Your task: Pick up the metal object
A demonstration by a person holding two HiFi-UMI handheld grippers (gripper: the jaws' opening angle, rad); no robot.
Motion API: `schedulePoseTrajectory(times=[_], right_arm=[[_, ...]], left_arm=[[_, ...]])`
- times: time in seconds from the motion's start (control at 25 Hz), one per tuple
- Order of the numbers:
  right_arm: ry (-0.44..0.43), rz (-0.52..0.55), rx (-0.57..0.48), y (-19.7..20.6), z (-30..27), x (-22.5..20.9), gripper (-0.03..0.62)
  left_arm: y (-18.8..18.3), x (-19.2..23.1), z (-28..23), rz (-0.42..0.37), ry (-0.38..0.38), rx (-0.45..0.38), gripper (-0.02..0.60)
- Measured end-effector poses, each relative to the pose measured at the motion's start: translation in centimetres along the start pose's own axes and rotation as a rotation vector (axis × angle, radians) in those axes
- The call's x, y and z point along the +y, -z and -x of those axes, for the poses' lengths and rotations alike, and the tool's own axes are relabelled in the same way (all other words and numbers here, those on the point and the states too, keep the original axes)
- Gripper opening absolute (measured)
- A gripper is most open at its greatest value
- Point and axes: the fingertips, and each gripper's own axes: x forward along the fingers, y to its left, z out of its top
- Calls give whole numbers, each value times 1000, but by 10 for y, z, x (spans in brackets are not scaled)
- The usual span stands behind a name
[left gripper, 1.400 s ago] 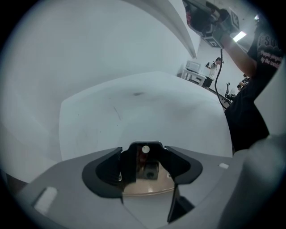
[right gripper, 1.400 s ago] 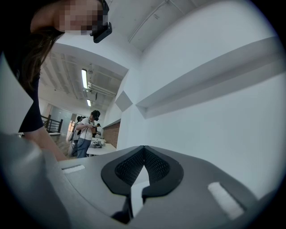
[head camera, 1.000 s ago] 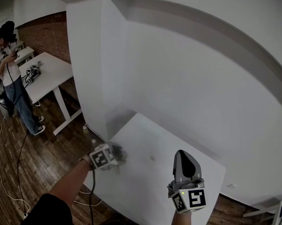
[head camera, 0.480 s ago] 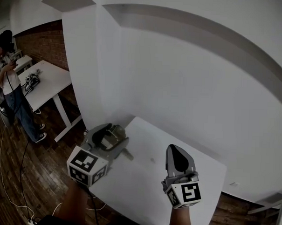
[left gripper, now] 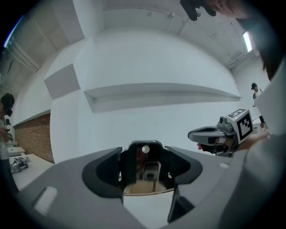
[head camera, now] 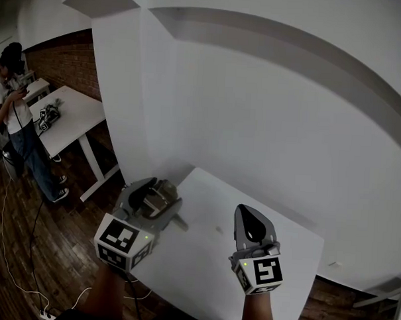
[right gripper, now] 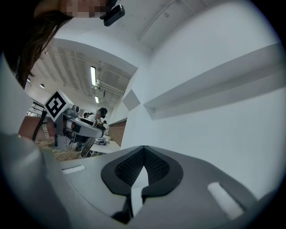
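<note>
The metal object (left gripper: 144, 169) is a dark boxy piece with a round hole and a shiny tan lower part. It sits between the pads of my left gripper (left gripper: 144, 166), which is shut on it and held up facing the white wall. In the head view the left gripper (head camera: 153, 199) hangs over the left edge of the white table (head camera: 209, 276), and the metal object (head camera: 162, 195) shows between its fingers. My right gripper (head camera: 252, 223) hovers over the table's middle, shut with nothing in it; its pads (right gripper: 154, 166) meet at the tips.
A white wall with a ledge rises right behind the table. A small mark (head camera: 218, 230) lies on the tabletop. At far left a person (head camera: 16, 128) stands on the wooden floor by another white table (head camera: 70, 114). Cables trail across the floor.
The left gripper has lifted from the table's left edge and turned its jaws forward, with the metal object in them. The right gripper has shifted slightly left. Little has moved in the last half second.
</note>
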Motion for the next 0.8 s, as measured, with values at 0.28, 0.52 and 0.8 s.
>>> schedulePoseTrajectory(times=[0.28, 0.52, 0.8], right_arm=[[3, -3, 6, 1, -1, -4, 9], [10, -4, 10, 2, -2, -7, 9], [15, -4, 14, 2, -4, -8, 9]], left_arm=[[-2, -4, -4, -22, 14, 0, 296], [-2, -2, -6, -31, 11, 7, 296], [-2, 2, -7, -45, 5, 6, 296]])
